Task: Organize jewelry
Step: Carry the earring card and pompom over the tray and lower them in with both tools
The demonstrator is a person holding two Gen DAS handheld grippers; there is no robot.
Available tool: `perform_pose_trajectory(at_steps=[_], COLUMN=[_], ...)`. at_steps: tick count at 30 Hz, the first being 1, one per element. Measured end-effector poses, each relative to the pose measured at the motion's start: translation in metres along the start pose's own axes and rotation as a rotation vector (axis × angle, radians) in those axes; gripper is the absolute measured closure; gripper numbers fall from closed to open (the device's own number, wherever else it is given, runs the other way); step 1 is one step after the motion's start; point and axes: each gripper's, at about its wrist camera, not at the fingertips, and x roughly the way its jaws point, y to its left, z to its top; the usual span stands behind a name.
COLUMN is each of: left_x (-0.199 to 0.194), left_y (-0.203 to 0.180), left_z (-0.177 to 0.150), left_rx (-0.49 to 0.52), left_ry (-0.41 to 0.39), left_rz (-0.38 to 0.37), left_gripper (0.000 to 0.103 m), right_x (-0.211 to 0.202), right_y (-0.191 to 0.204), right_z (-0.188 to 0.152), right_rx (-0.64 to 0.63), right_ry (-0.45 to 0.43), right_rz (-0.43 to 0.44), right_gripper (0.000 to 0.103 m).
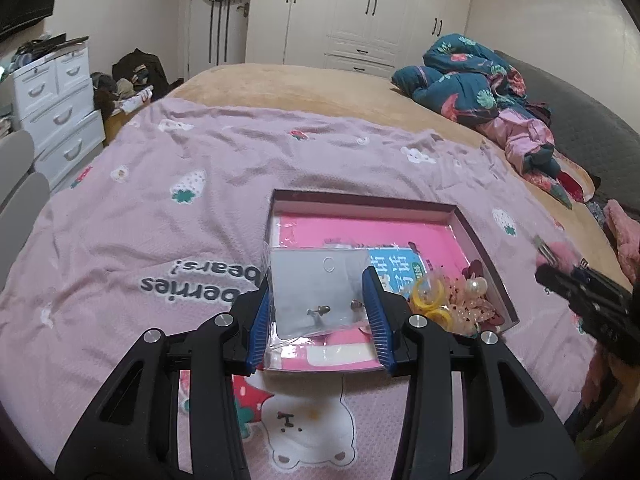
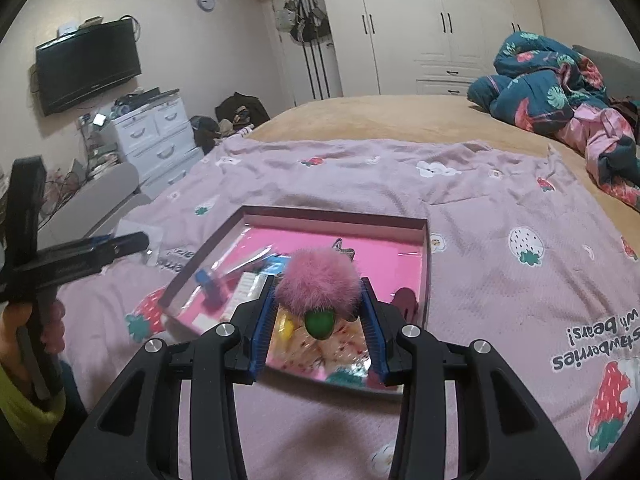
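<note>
Left wrist view first. Your left gripper (image 1: 320, 312) has its blue pads partway closed on a clear plastic pouch (image 1: 316, 300), pinched at both side edges and held above the tray. Inside the pouch: a grey card with two small stud earrings (image 1: 320, 311) low on it. Under and beyond the pouch sits the shallow tray (image 1: 486, 248) with its pink lining, resting on the pink strawberry blanket (image 1: 160, 208). Tray contents seen here: a blue-and-white printed packet (image 1: 400, 266) mid-tray, yellow rings (image 1: 430, 300) and a pile of pearl and floral hair pieces (image 1: 476, 296) packed in the near right corner. Your right gripper (image 1: 576, 276) pokes in at the right edge, pink fluff at its tip.

Right wrist view. Your right gripper (image 2: 318, 316) is narrowed onto a pink fluffy pompom piece (image 2: 318, 282) with a green bead (image 2: 319, 322) at its underside; pads press it from both sides, item lifted over the near end of the tray (image 2: 424, 264). In the tray here: a dark red claw clip (image 2: 406, 300) by the right wall, a blue clip (image 2: 208, 280) and white packets on the left, sparkly floral bits below the pompom, blurred. Your left gripper (image 2: 132, 242) shows at the left edge; grip not readable from here.
</note>
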Motion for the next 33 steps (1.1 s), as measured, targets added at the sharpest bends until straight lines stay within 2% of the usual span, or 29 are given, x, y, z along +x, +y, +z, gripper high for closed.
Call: perform_pose_trajectory(at_steps=[8,17,24,29,33], left_x=[0.034,0.056,0.070,0.075,0.077], left_y=[-0.007,-0.009,-0.003,-0.008,-0.013], left_z=[-0.016,-0.024,-0.027,-0.030,-0.032], left_rx=[0.017,0.040,0.026,0.041,0.052], left_ry=[0.079,0.115,0.136,0.144,0.151], left_rz=[-0.019,0.001,0.002,-0.005,-0.011], left_gripper=[0.069,0.069,0.068,0.068,0.068], right_x=[0.043,0.079,0.093,0.091,0.089], right_y=[-0.014,0.011,0.030,0.020,0.013], right_z=[-0.011,-0.020,-0.026,-0.028,-0.034], right_rx=[0.034,-0.027,-0.062,-0.008,0.016], right_ry=[0.084,0.162,0.175,0.153,0.166], right_rz=[-0.034,0.017,0.028,-0.026,-0.026], right_gripper=[0.064,0.064,0.064,0.062,0.062])
